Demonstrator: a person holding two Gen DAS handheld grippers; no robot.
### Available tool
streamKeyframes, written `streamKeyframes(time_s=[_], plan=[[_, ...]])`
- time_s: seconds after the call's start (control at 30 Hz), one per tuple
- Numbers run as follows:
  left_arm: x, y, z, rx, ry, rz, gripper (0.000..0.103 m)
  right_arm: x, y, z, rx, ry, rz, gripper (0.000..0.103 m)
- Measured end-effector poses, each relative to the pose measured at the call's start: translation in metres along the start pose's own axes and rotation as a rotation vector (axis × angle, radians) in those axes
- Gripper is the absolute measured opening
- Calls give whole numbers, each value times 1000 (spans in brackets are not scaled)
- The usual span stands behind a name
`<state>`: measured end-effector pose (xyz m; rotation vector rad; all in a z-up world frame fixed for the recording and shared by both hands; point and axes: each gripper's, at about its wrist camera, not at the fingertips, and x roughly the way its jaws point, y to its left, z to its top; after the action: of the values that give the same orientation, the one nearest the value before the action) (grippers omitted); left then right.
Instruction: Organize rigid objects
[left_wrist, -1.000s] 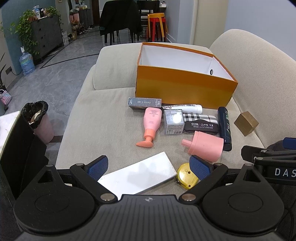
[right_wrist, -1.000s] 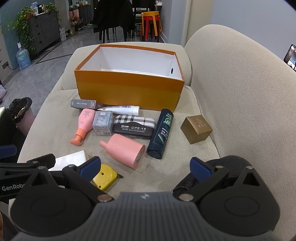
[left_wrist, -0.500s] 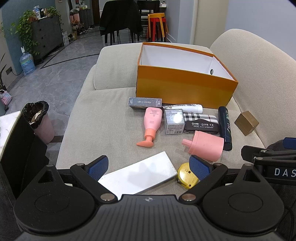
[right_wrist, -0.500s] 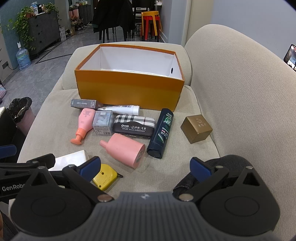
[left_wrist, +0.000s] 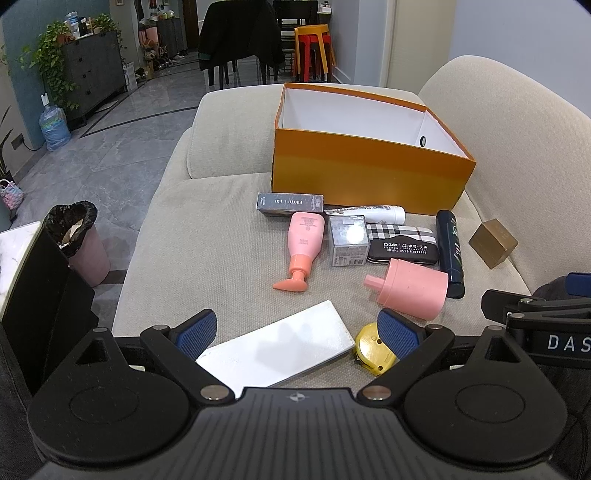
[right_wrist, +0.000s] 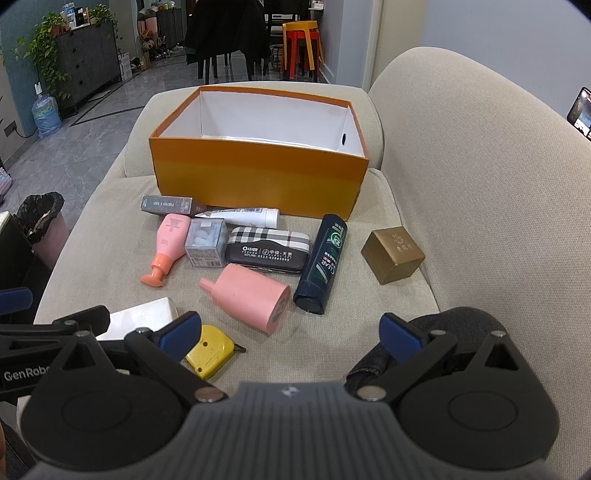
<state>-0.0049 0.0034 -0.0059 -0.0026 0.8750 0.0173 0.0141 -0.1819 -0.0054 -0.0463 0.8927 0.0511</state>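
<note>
An empty orange box (left_wrist: 369, 177) (right_wrist: 258, 177) stands at the back of the beige sofa seat. In front of it lie a dark carton (left_wrist: 290, 203), a white tube (left_wrist: 369, 213), a pink bottle (left_wrist: 303, 247), a clear cube box (left_wrist: 349, 240), a plaid case (left_wrist: 400, 243), a dark shampoo bottle (right_wrist: 323, 264), a pink cylinder (right_wrist: 251, 295), a gold cube (right_wrist: 393, 254), a white flat box (left_wrist: 280, 349) and a yellow tape measure (right_wrist: 210, 350). My left gripper (left_wrist: 297, 334) is open above the white box. My right gripper (right_wrist: 290, 338) is open near the tape measure.
A bin with a black liner (left_wrist: 79, 240) stands on the floor left of the sofa. The sofa back (right_wrist: 480, 184) rises on the right. A dark cloth (right_wrist: 443, 332) lies under my right gripper. Chairs and stools stand far behind.
</note>
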Motion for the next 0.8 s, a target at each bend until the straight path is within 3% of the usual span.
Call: streamKeyframes(time_s=[0.43,0.8], plan=[[22,8,-5,46,34,-27,103,17,-4,0,-13,36,7,101],[58,13,-18,220,52,-27,103,46,-24,12,-24,84,21,101]])
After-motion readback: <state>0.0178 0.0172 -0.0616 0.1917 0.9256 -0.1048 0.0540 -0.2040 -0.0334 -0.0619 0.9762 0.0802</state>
